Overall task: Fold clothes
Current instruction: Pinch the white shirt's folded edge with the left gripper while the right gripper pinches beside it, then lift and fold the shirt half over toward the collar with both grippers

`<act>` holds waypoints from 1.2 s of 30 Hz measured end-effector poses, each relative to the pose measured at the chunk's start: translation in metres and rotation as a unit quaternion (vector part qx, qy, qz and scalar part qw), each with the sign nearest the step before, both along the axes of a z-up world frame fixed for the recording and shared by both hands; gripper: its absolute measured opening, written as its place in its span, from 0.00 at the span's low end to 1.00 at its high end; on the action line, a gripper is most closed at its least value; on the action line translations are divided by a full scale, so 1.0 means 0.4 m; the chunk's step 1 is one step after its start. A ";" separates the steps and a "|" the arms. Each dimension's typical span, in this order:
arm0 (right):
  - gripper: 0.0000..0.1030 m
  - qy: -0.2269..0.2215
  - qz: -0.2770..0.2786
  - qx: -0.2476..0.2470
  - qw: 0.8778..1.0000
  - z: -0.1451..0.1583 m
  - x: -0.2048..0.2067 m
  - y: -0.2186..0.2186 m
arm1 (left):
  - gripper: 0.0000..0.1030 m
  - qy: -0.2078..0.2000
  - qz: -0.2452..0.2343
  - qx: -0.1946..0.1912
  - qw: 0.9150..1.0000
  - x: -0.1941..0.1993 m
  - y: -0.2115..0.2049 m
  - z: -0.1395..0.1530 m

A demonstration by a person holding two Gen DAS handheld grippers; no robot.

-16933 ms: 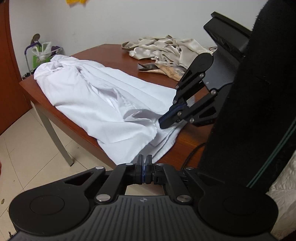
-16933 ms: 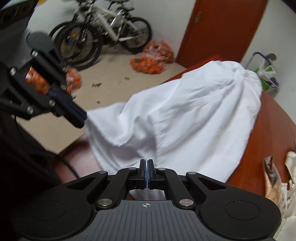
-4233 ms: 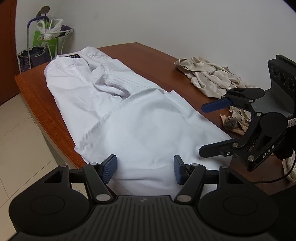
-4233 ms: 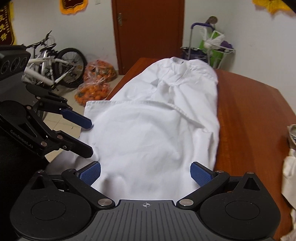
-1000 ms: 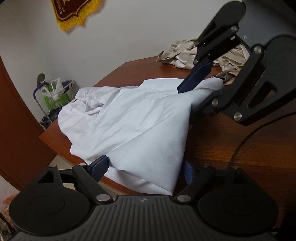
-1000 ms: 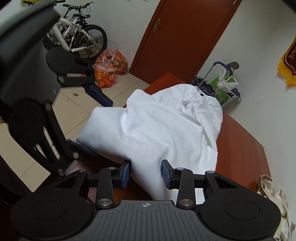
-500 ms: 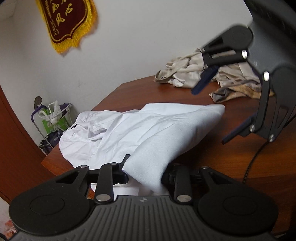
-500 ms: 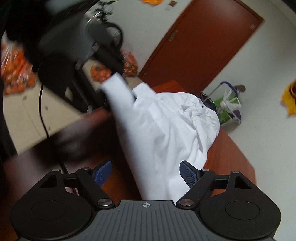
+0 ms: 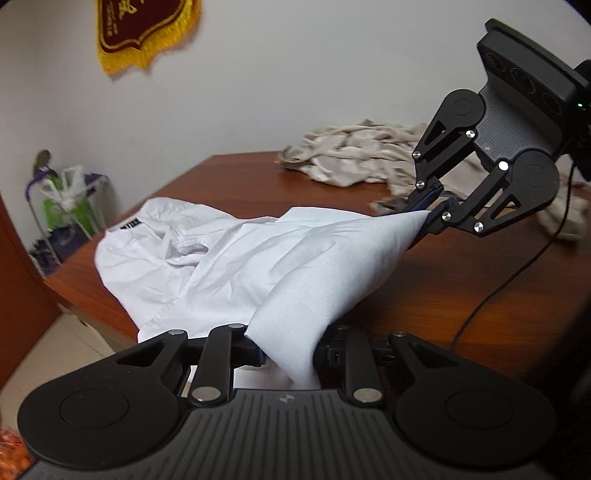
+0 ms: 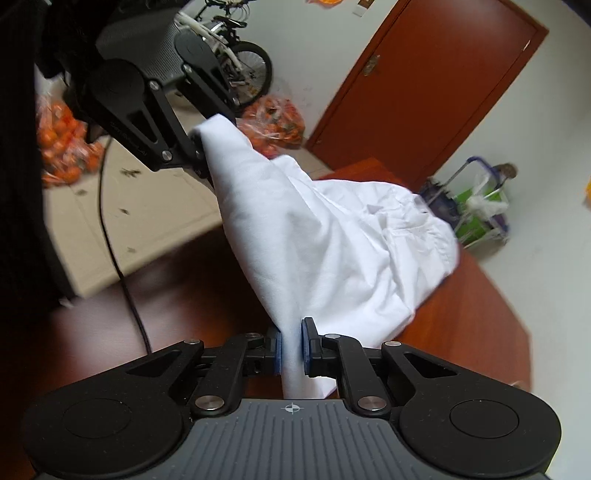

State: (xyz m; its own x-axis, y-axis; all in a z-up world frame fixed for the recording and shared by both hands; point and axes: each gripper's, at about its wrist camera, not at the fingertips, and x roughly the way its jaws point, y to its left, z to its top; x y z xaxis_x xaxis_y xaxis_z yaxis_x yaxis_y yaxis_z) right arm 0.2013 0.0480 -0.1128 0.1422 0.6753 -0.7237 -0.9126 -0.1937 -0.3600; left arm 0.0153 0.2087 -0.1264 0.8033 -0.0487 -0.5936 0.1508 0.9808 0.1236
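Left wrist view: the left gripper (image 9: 286, 356) fills the bottom of the picture, its jaws clamped on a bunched corner of a white shirt (image 9: 236, 269); they have just been closing, and the cloth sits between them, covering the pads. From that pinch the fabric rises in a taut ridge toward the upper right, where the right gripper (image 9: 428, 212) has its jaws pressed together on the opposite corner. The lifted hem hangs between the two grippers, above a reddish-brown wooden surface (image 9: 443, 280). The far part of the shirt, with its collar and dark label, lies rumpled on that surface near its left edge. A heap of beige clothes (image 9: 354, 158) rests further back, well apart from the shirt. A thin black cable (image 9: 498, 291) trails across the wood at the right. On the pale wall hangs a dark red pennant with gold fringe (image 9: 144, 33), and a small cart with bags (image 9: 62, 199) stands in the left corner.

Right wrist view: the right gripper (image 10: 291, 349) shows its blue pads (image 10: 306, 345) squeezing a narrow fold of the shirt (image 10: 332, 240); these jaws too have just been closing on it. The cloth climbs to the upper left, where the left gripper (image 10: 205, 146) pinches the other corner. Beyond lie a tiled floor, bags of oranges (image 10: 275, 122), a bicycle (image 10: 236, 62) and a brown door (image 10: 424, 81).
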 end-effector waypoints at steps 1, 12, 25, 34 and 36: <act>0.13 0.022 -0.002 -0.004 1.000 0.013 -0.013 -0.013 | 0.24 0.010 -0.009 -0.017 1.000 -0.020 0.001 0.009; 0.14 0.223 -0.075 0.018 0.972 0.167 0.069 0.016 | 0.24 0.067 0.042 -0.252 0.965 -0.017 0.172 0.092; 0.23 0.362 -0.242 0.046 0.899 0.130 0.372 0.237 | 0.38 0.072 0.150 -0.356 0.919 0.202 0.403 0.064; 0.24 0.368 -0.300 -0.006 0.880 -0.003 0.449 0.329 | 0.40 0.129 0.228 -0.406 0.876 0.240 0.491 -0.057; 0.25 0.367 -0.307 -0.012 0.878 -0.035 0.454 0.340 | 0.40 0.141 0.241 -0.412 0.868 0.236 0.502 -0.084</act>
